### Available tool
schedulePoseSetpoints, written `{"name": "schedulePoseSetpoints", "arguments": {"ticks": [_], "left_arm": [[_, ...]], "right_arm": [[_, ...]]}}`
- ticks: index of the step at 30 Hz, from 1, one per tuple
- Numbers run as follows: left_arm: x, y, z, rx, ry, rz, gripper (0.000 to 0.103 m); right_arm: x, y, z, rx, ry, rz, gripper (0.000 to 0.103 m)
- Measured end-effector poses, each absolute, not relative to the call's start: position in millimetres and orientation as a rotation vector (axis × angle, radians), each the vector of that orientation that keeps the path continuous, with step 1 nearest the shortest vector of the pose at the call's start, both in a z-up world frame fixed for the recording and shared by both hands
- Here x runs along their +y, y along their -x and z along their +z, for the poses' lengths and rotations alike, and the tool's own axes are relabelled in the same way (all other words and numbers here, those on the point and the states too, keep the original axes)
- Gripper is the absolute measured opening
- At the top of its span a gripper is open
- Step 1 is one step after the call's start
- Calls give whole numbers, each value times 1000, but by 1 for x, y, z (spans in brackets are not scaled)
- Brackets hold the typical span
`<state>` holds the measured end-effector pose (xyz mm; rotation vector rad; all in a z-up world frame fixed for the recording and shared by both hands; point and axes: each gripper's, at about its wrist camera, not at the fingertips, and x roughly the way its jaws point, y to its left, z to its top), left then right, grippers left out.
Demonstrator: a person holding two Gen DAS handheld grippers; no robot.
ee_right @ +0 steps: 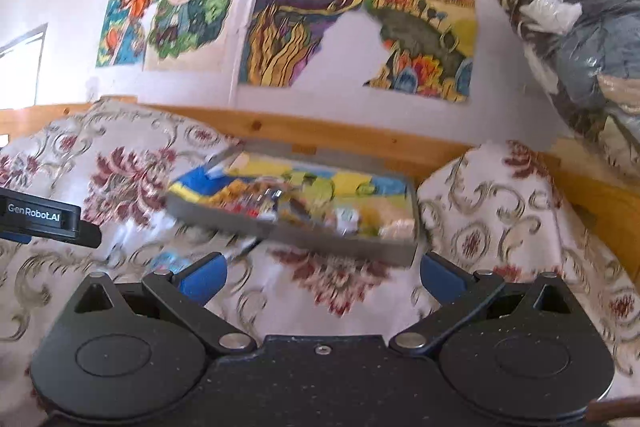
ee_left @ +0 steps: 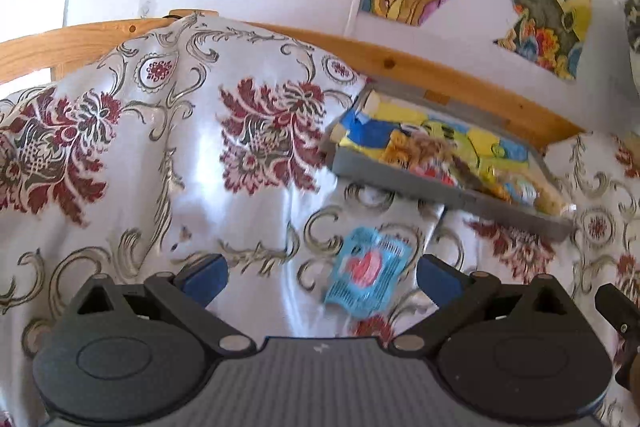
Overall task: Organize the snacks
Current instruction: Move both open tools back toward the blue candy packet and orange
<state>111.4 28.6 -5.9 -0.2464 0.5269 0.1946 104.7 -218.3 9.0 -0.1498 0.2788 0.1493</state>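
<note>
A grey tray filled with several yellow, blue and orange snack packets rests on the flowered cloth against a wooden rail. One light-blue snack packet with a red heart lies on the cloth in front of the tray, just ahead of my left gripper, which is open with nothing between its blue pads. In the right wrist view the same blue packet peeks out behind the left finger. My right gripper is open and empty, facing the tray's front wall.
The flowered cloth covers bulging cushions left and right of the tray. A wooden rail runs behind, under a wall of colourful pictures. A bundle of bagged fabric hangs at the right. The left gripper's body shows at the left edge.
</note>
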Motion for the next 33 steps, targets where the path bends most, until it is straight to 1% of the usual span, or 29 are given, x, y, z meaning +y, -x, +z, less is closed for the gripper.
{"name": "schedulePoseSetpoints", "arguments": {"ticks": [13, 25, 33], "left_arm": [[39, -85, -26, 600, 216, 172, 102], [49, -81, -38, 668, 201, 225, 102], [45, -83, -42, 679, 158, 229, 102]], "right_arm": [[-202, -79, -9, 438, 131, 212, 102], [-191, -86, -21, 526, 147, 257, 102], [-188, -94, -28, 578, 143, 282, 102]]}}
